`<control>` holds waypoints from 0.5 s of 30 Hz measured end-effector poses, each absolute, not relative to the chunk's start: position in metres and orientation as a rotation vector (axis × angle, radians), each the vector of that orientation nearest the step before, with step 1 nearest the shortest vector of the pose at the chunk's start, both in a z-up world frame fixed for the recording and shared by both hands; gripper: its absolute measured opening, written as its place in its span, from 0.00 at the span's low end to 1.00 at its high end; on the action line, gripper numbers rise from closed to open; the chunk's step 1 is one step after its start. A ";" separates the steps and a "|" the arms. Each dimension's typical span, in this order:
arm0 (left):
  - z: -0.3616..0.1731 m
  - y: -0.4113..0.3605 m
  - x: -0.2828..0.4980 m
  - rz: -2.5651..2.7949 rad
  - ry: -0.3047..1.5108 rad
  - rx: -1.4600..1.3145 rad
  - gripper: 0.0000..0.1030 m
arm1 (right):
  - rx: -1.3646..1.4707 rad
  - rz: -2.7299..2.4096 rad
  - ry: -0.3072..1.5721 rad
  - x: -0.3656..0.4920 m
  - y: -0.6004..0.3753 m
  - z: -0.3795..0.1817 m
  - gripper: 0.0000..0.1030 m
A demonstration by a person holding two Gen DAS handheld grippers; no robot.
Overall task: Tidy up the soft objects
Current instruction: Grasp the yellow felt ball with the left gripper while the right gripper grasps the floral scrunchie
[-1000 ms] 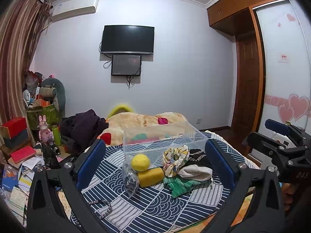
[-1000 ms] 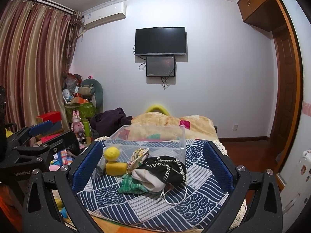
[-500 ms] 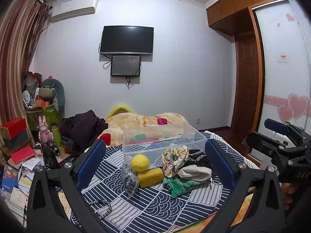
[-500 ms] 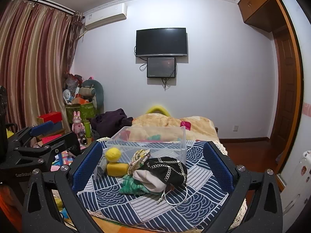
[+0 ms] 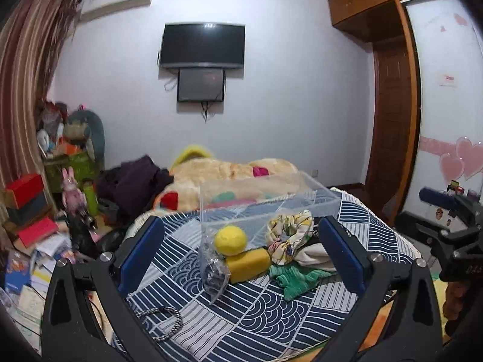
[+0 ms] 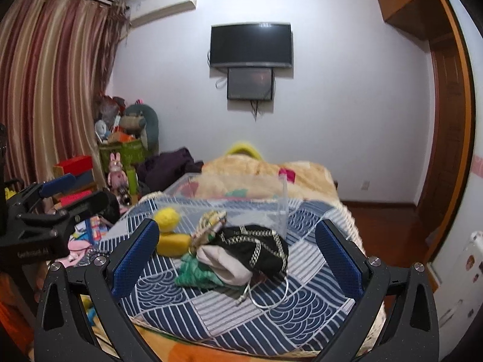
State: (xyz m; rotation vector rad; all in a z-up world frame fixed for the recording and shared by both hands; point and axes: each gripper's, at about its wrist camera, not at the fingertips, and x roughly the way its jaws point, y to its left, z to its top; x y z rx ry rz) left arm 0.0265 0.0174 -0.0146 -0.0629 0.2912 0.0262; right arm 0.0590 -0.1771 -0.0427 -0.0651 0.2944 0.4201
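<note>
While the left gripper (image 5: 240,250) hangs spread and empty, the yellow ball (image 5: 230,240) and cloths lie outside the clear bin (image 5: 265,203). From the right wrist, the right gripper (image 6: 237,255) gapes too; sorting looks unstarted.

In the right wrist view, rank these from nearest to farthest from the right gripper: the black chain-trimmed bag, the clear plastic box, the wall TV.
1. black chain-trimmed bag: nearest, on the blue patterned cover between the open right gripper fingers.
2. clear plastic box: just behind the pile, mid-bed.
3. wall TV: farthest, on the far wall.
</note>
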 end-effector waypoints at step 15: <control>-0.053 0.035 0.123 -0.024 0.498 -0.129 0.61 | 0.047 0.521 0.514 0.138 -0.173 -0.064 0.63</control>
